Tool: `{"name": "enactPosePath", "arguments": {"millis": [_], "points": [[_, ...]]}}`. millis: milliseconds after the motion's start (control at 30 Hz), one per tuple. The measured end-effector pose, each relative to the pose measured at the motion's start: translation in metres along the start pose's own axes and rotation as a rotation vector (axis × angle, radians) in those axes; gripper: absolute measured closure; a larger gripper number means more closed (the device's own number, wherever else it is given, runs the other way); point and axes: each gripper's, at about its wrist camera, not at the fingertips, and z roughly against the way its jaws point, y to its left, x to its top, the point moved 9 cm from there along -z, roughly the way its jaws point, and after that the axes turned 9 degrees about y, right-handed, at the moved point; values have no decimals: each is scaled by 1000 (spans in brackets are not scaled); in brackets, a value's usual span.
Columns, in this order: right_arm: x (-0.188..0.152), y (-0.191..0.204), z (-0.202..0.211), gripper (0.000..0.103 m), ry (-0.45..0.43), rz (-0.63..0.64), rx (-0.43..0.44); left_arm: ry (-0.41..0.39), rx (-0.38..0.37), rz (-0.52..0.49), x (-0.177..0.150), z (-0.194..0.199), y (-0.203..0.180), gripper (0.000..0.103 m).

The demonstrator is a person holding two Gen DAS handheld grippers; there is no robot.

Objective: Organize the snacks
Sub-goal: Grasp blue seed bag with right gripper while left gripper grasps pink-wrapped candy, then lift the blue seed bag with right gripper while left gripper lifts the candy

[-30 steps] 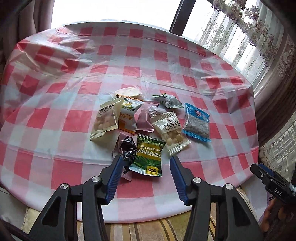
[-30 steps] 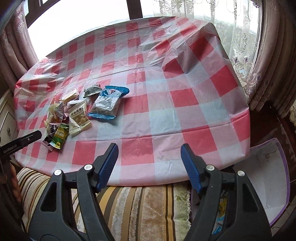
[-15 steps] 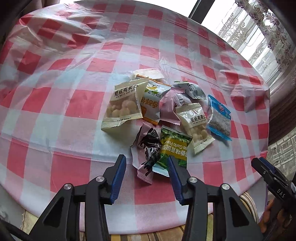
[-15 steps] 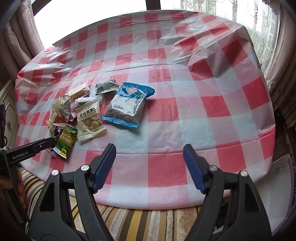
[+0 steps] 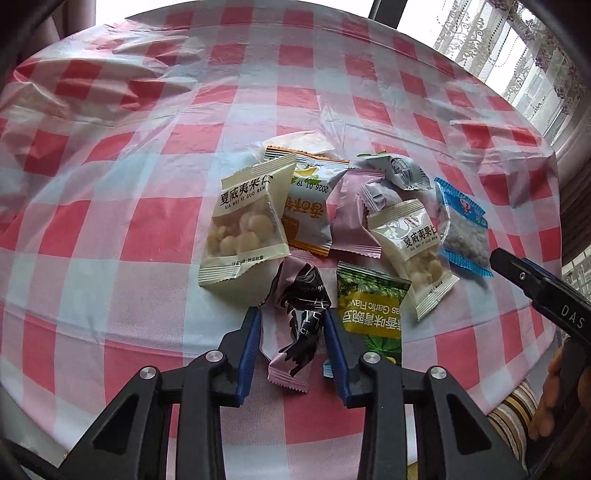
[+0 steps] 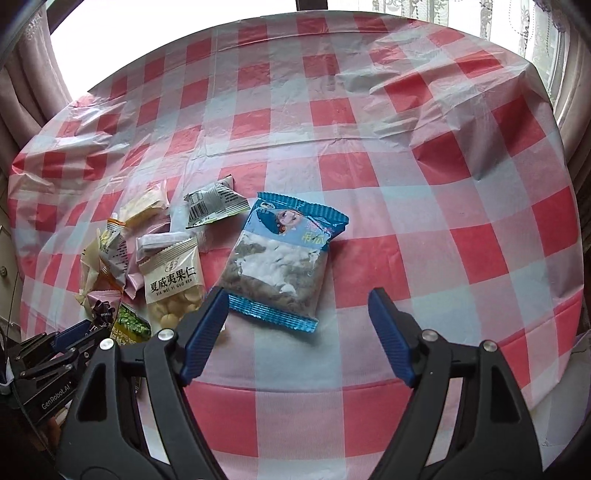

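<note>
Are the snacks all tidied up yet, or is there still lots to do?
Nothing looks tidied yet: every packet is in one heap on the checked tablecloth. In hand: the left gripper has just been closing around the pink-and-black candy wrapper, while the right gripper, open and opening wider, nears the blue packet. The nut packets and the green pea packet lie untouched.

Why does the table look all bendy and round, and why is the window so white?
Left wrist view: the fisheye lens curves the checked tablecloth like a dome, and the window glares pure white. Right wrist view: same bulge, daylight washes out the top, yet the blue snack bag stays sharp.
</note>
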Motion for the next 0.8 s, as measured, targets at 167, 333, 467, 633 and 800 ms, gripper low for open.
{"name": "enactPosePath", "arguments": {"millis": [167, 333, 467, 633, 800], "points": [[16, 9, -14, 23, 6, -6, -7, -21, 23, -1, -1, 1, 1, 71], [28, 14, -27, 21, 11, -16, -23, -32, 27, -6, 1, 0, 2, 72], [32, 14, -37, 21, 24, -14, -45, -38, 28, -7, 0, 1, 1, 72], [31, 12, -49, 29, 40, -2, -77, -52, 17, 4, -1, 3, 3, 74], [28, 11, -45, 35, 24, 25, -85, -63, 18, 1, -2, 5, 2, 74]]}}
